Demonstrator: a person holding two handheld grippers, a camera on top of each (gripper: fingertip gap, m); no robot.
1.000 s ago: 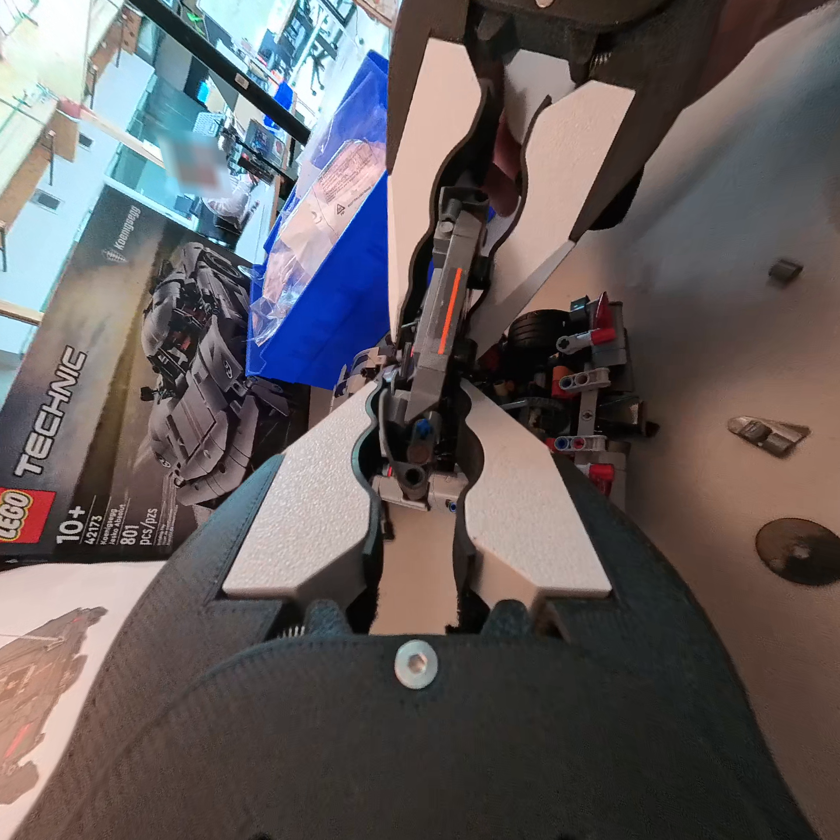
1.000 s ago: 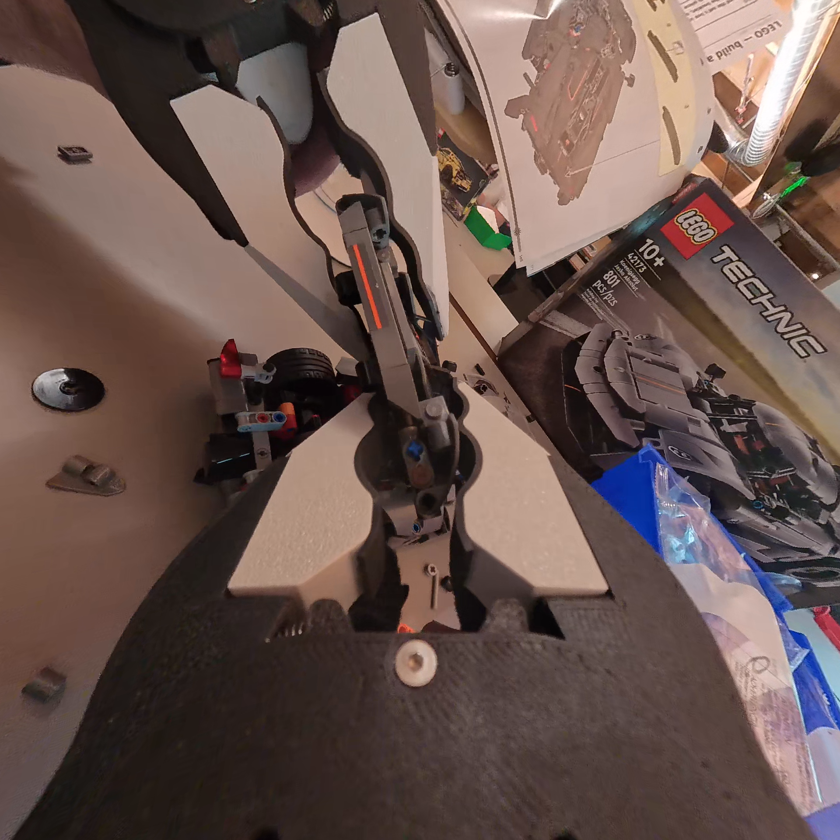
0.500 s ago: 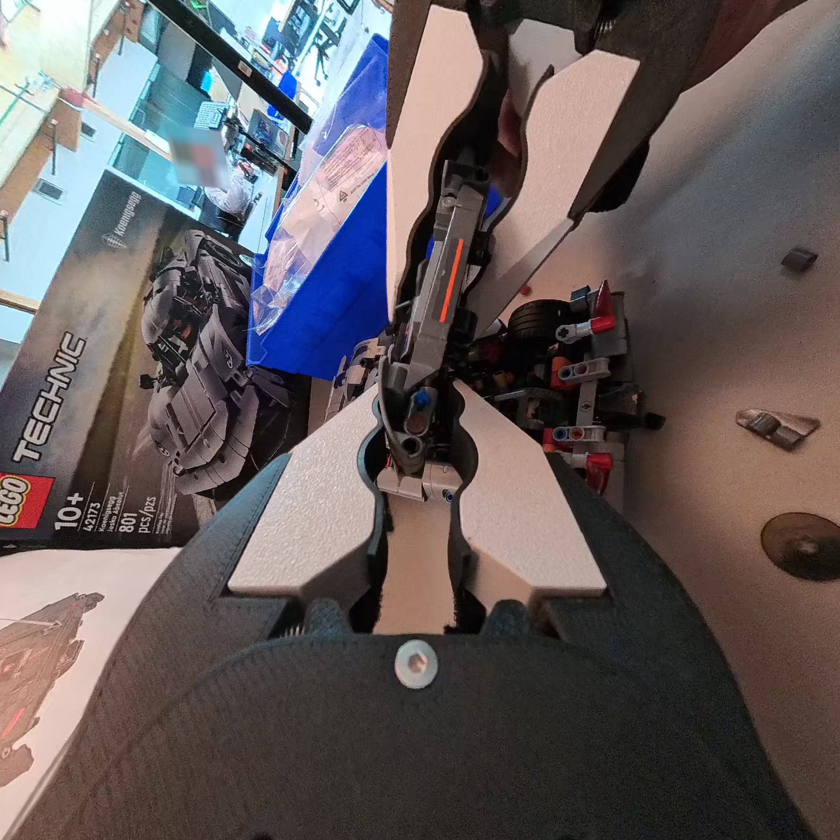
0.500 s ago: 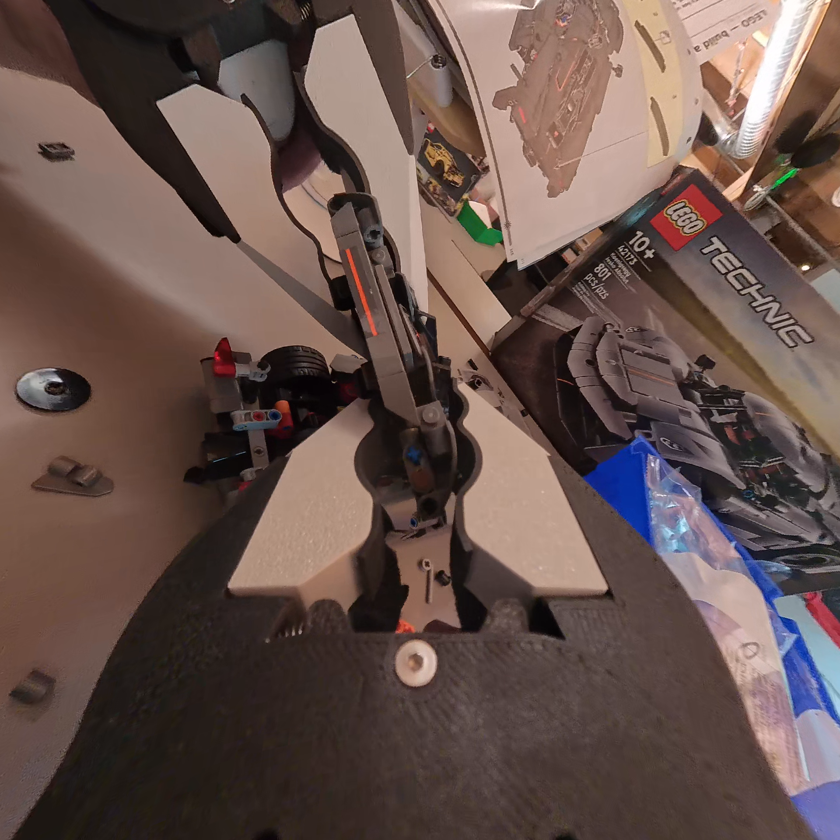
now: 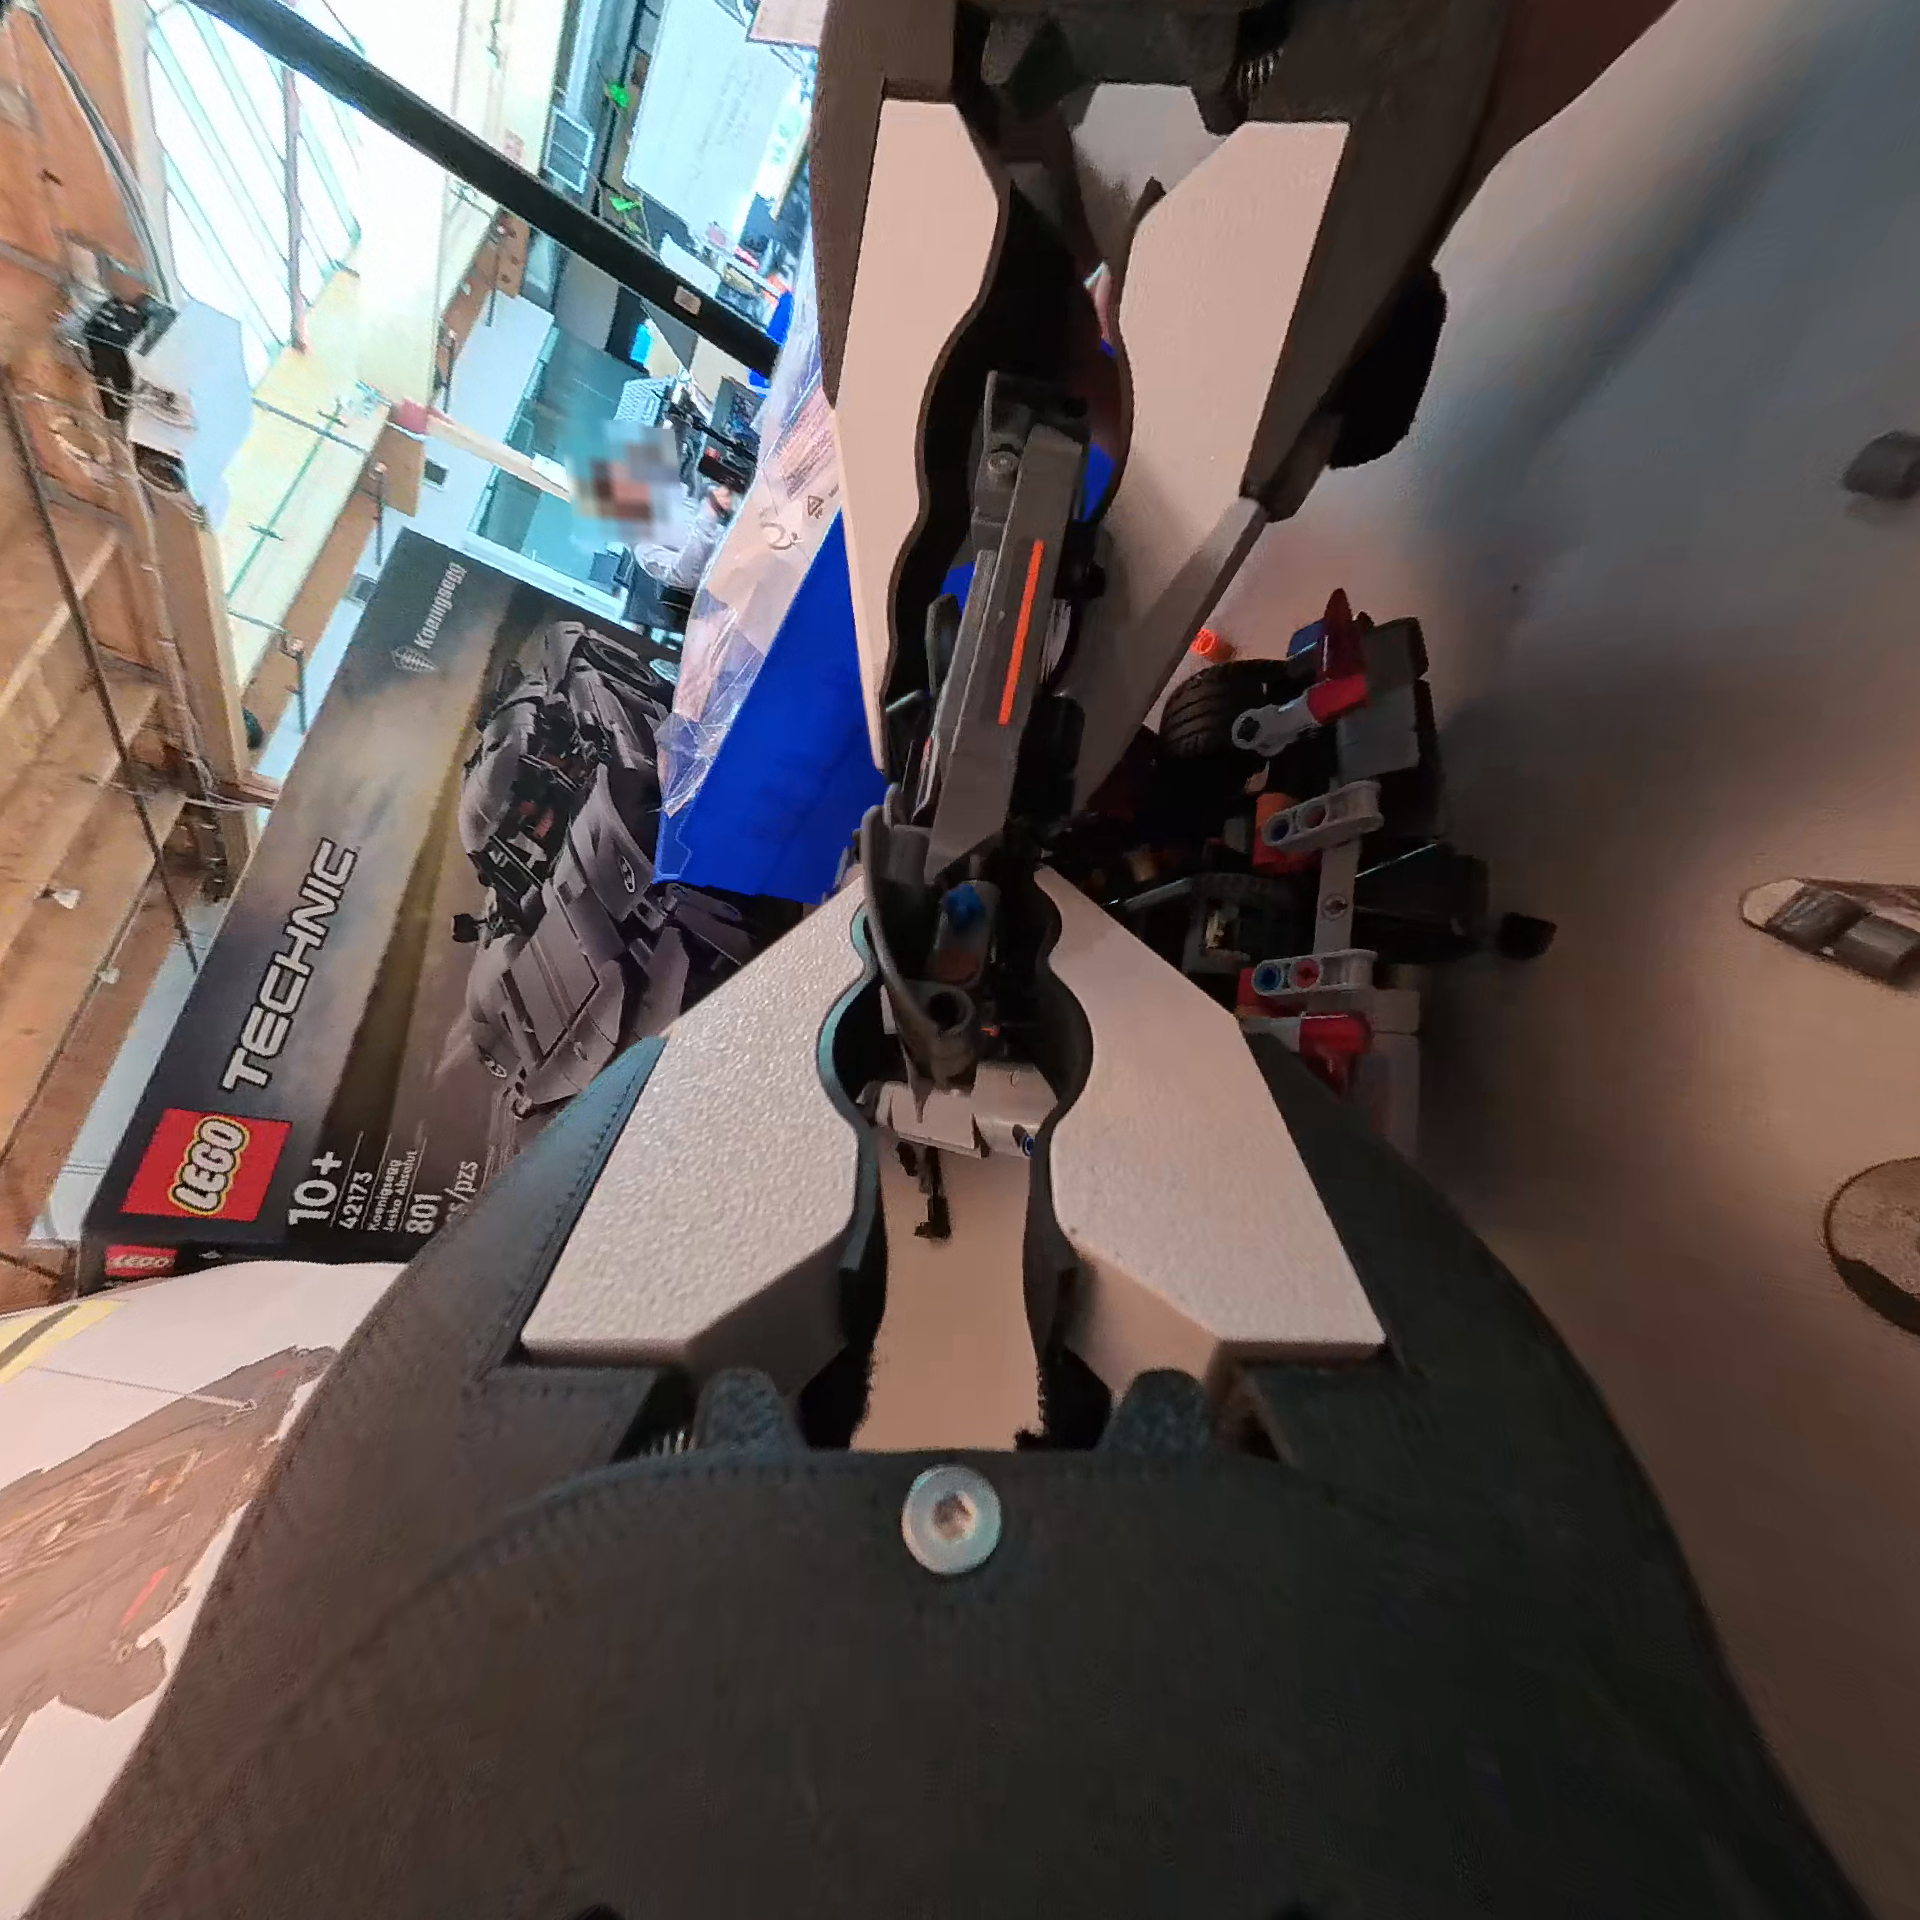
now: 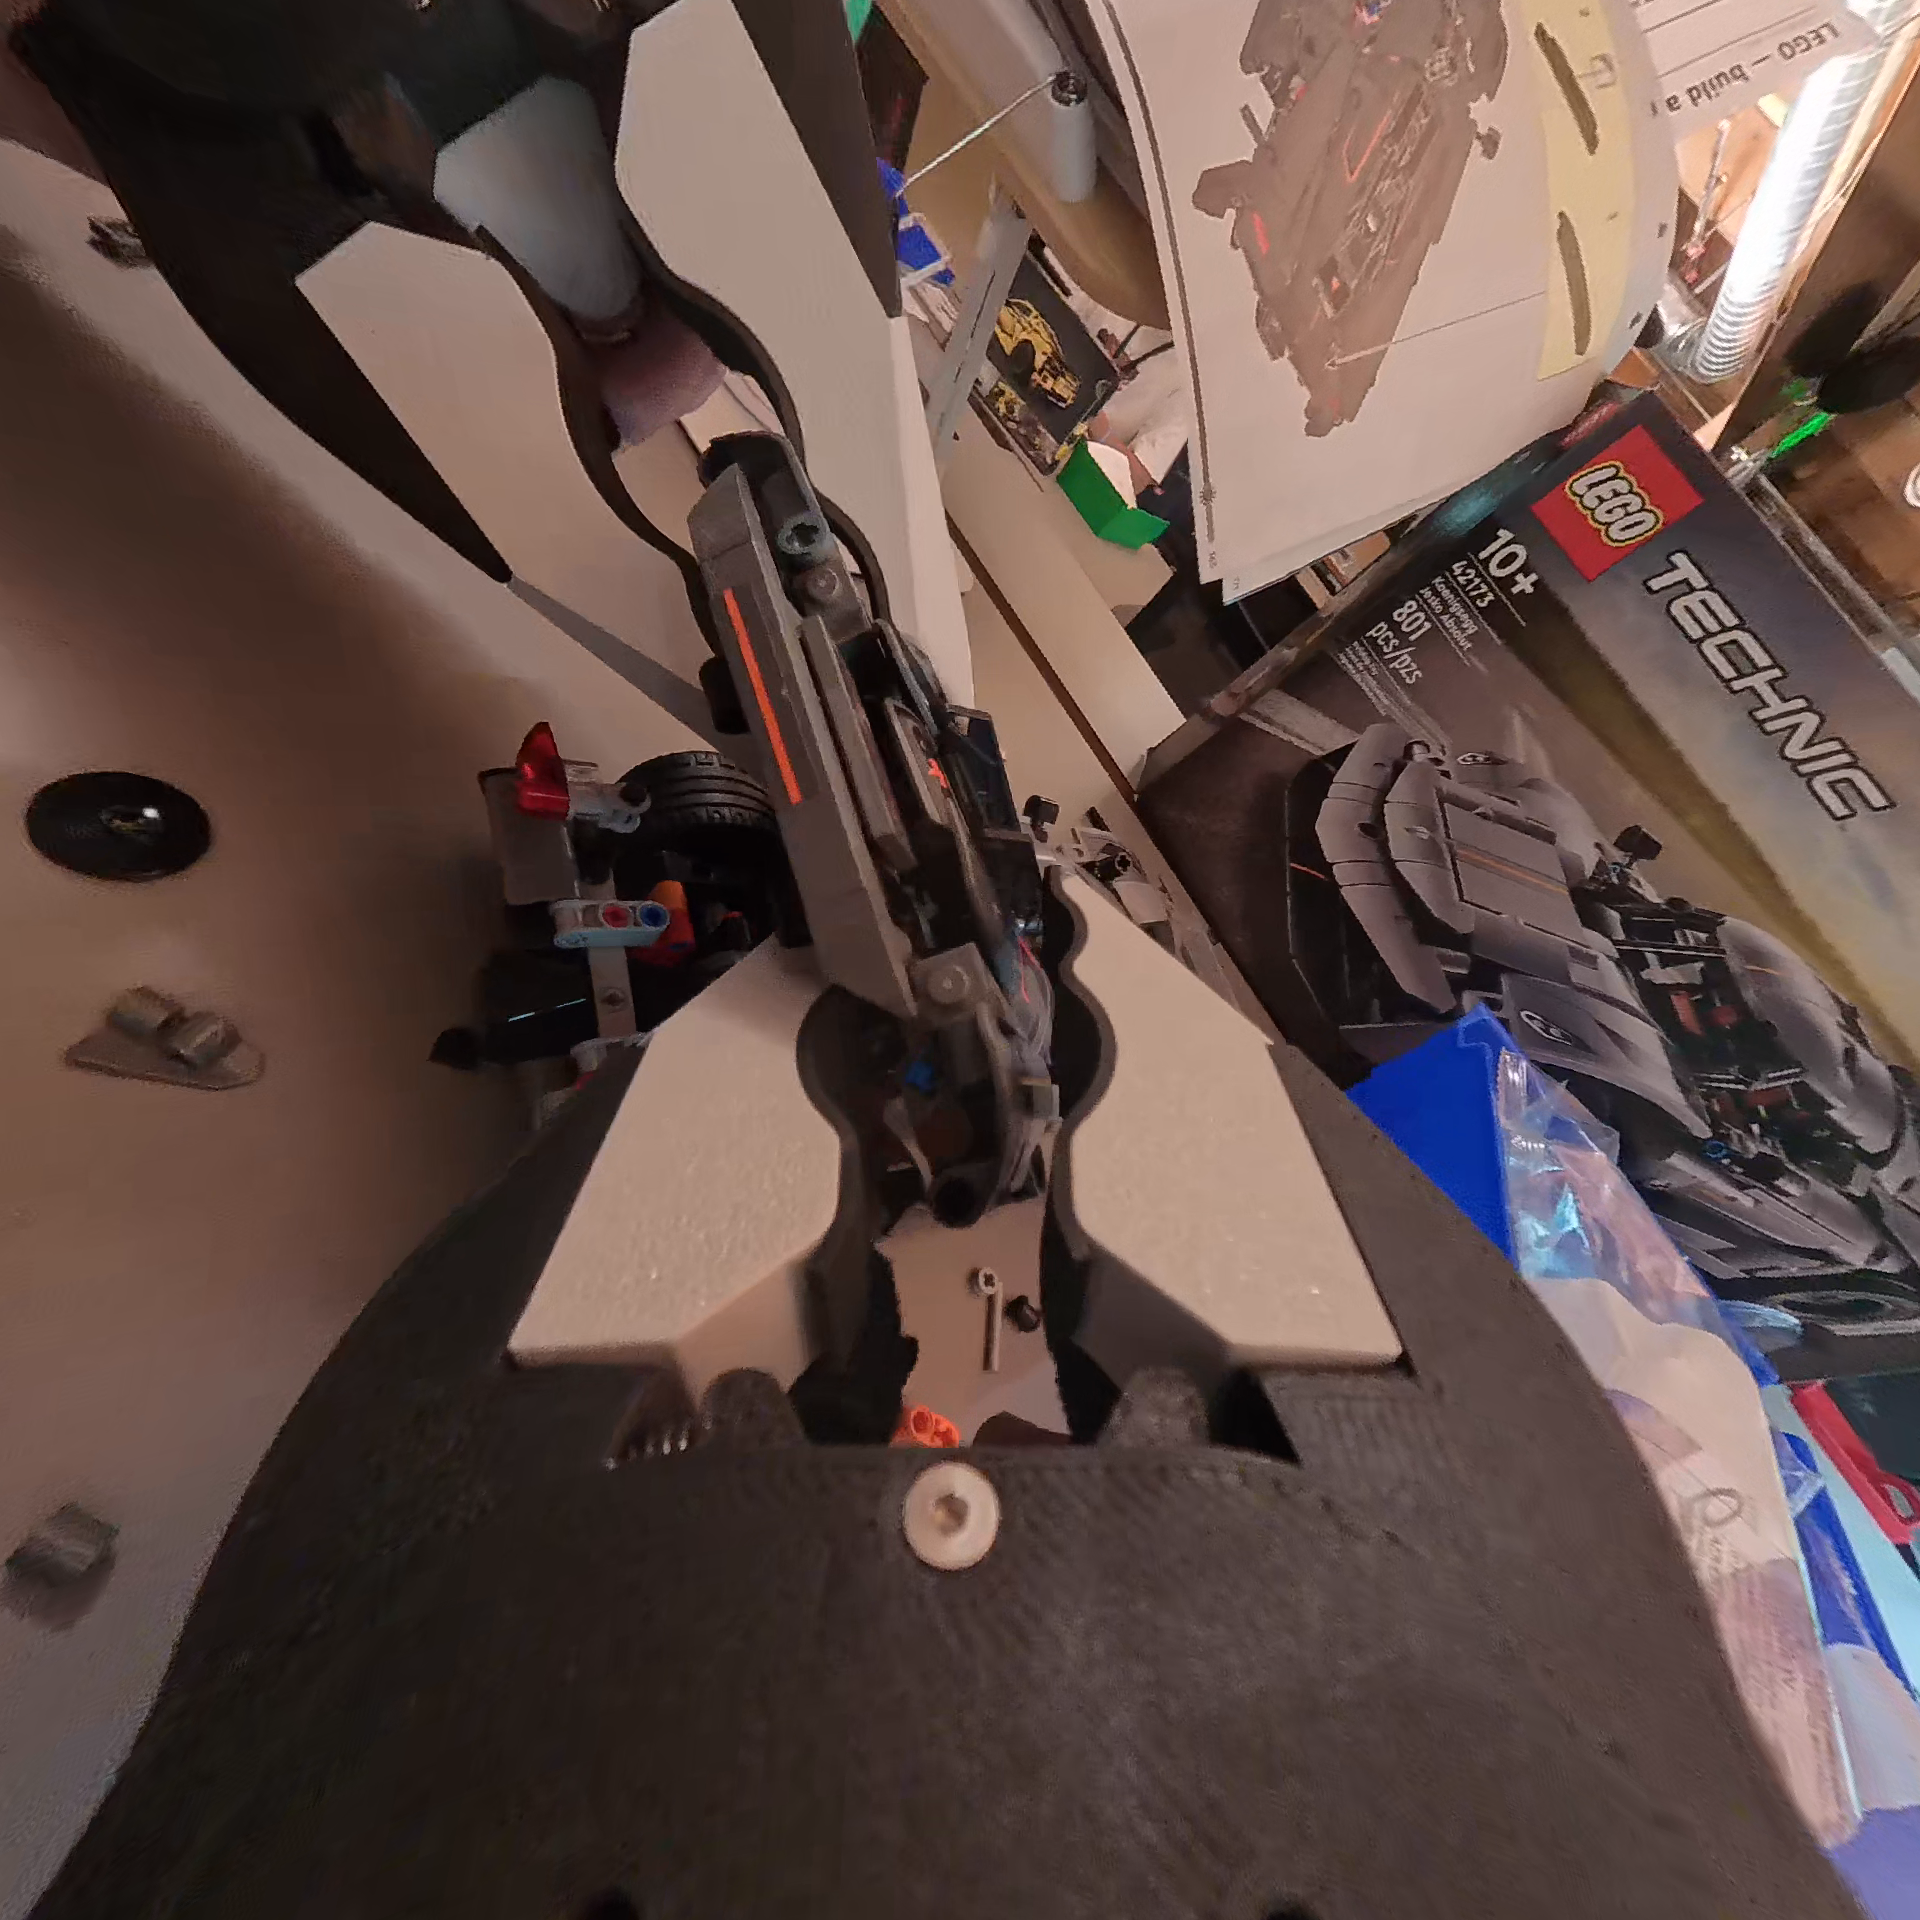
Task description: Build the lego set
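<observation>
The dark set box (image 5: 343, 935) is carrying a red square logo, large white lettering and small white figures near one corner. A clear plastic bag (image 5: 790, 499) is bearing small printed lines and symbols, and a white paper slip (image 6: 1745, 62) is showing dark print.

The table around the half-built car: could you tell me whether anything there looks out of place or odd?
Mostly ordinary build clutter. Loose parts lie scattered on the table apart from the half-built car: a grey wedge panel, a black disc and a small grey piece. Both grippers are shut on the grey panel assembly. Nothing looks broken.
</observation>
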